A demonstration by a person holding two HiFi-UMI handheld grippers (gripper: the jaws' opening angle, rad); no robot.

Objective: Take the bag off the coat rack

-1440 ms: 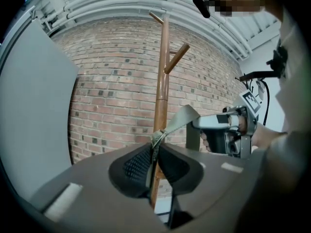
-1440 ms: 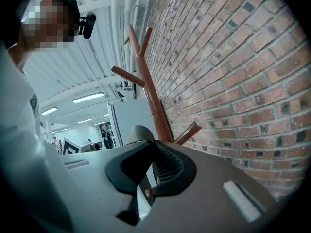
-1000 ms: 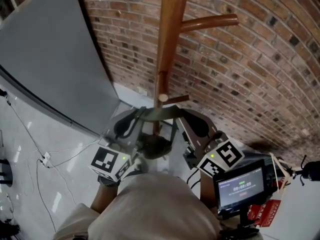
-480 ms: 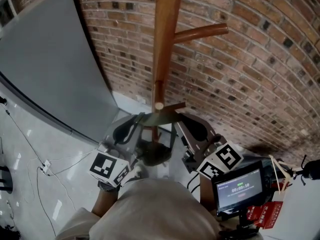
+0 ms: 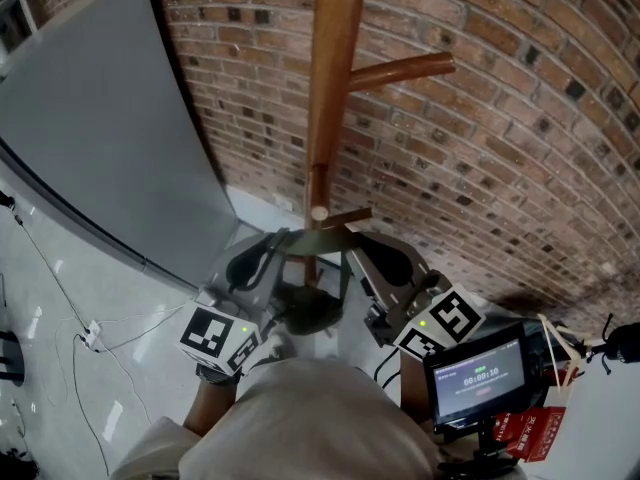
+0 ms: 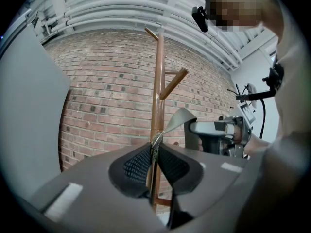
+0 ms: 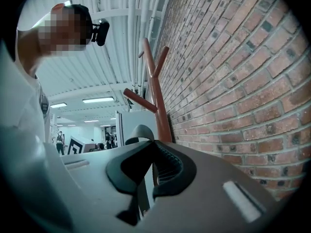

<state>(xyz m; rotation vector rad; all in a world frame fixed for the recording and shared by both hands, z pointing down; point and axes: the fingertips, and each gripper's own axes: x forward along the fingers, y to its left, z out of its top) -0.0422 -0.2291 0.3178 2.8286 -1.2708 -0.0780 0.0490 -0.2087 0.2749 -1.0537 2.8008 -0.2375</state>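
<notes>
The strap (image 5: 320, 234) of the bag (image 5: 308, 308) is being held at both ends. The left gripper (image 6: 154, 148) is being kept clamped on it: in the left gripper view the ribbed pads are pressed together on the thin band. From there the band is curving up and to the right in front of the wooden coat rack (image 5: 328, 88). The right gripper (image 7: 148, 148) is likewise being kept shut on the strap, and the grey band is seen looping up above its jaws and running down between them.

In the head view the strap is being stretched level between the two grippers, just under the short lower peg (image 5: 340, 214). Whether it is resting on that peg cannot be told. The dark bag is hanging below the strap, close against the pole and between the two grippers. The rack is standing just in front of the brick wall (image 5: 490, 148), with a grey panel (image 5: 90, 128) off to the left.
</notes>
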